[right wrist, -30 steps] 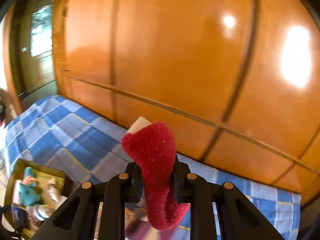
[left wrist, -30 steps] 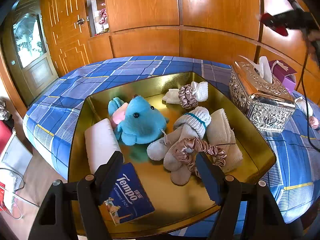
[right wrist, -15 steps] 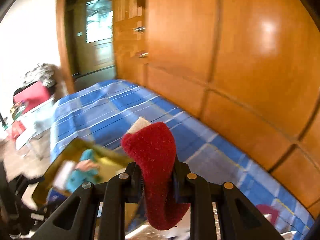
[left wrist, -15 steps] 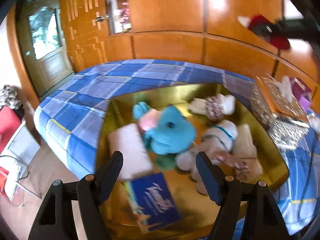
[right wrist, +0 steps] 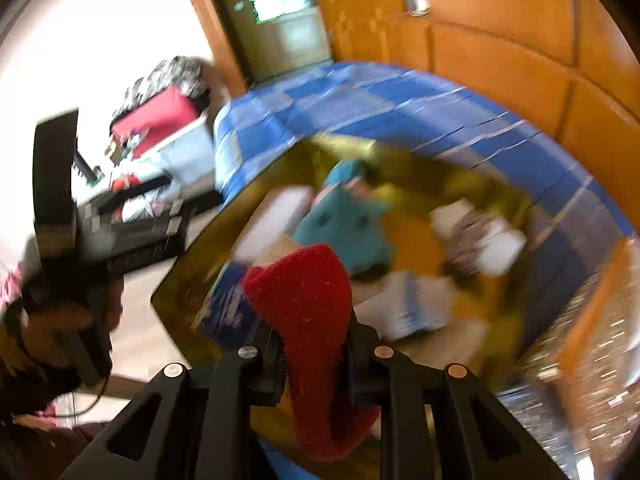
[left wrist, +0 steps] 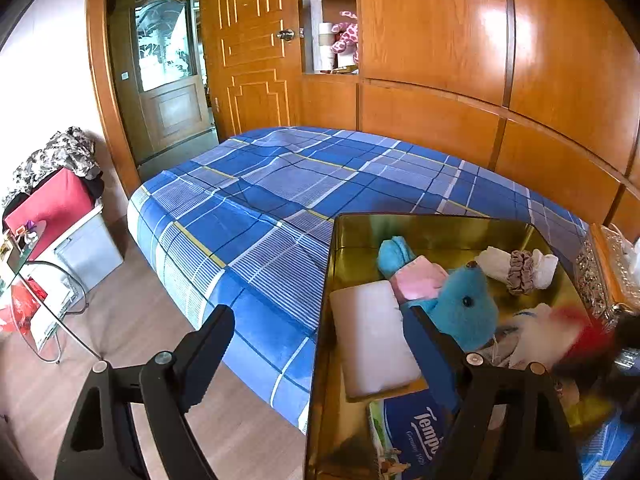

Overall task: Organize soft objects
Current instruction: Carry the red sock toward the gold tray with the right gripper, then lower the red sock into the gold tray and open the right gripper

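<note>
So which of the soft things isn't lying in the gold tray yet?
The red sock, clamped in the right gripper above the gold tray; the blue plush and the others lie inside.

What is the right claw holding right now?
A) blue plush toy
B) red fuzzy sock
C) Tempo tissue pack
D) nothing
B: in the right wrist view the right claw is shut on the red fuzzy sock, above the gold tray; the blue plush toy and the Tempo tissue pack lie in the tray.
</note>
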`<action>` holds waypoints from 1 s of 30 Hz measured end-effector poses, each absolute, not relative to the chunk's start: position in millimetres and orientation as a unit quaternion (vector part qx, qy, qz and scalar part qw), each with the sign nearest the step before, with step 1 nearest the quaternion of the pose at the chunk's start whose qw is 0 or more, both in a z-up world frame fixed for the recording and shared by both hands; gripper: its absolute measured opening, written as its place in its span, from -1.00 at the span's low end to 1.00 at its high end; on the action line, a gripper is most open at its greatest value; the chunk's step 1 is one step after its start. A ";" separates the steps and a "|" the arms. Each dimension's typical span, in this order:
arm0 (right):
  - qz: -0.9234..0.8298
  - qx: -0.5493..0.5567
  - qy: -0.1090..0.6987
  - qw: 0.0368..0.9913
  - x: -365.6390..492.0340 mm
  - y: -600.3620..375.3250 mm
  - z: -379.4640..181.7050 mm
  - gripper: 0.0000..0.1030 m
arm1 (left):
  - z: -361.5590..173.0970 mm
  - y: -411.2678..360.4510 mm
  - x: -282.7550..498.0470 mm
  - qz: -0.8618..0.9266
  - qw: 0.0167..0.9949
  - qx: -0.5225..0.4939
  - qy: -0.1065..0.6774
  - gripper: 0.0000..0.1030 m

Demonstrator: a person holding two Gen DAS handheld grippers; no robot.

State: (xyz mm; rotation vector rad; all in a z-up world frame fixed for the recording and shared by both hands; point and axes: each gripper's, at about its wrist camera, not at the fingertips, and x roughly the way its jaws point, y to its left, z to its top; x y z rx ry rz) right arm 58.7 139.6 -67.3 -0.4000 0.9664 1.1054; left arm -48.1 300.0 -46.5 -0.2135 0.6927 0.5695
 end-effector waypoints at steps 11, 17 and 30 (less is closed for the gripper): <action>0.439 -0.243 0.438 0.746 34.1 157.3 -111.6 -0.44 | -46.3 287.0 -44.6 0.262 0.902 -0.091 0.330 0.80; 0.447 -0.224 0.411 0.762 21.1 146.1 -93.7 0.08 | -47.0 275.7 -42.6 0.243 0.907 -0.088 0.332 0.83; 0.436 -0.180 0.379 0.796 24.1 117.3 -65.6 0.26 | -46.6 263.3 -41.3 0.223 0.912 -0.079 0.336 0.83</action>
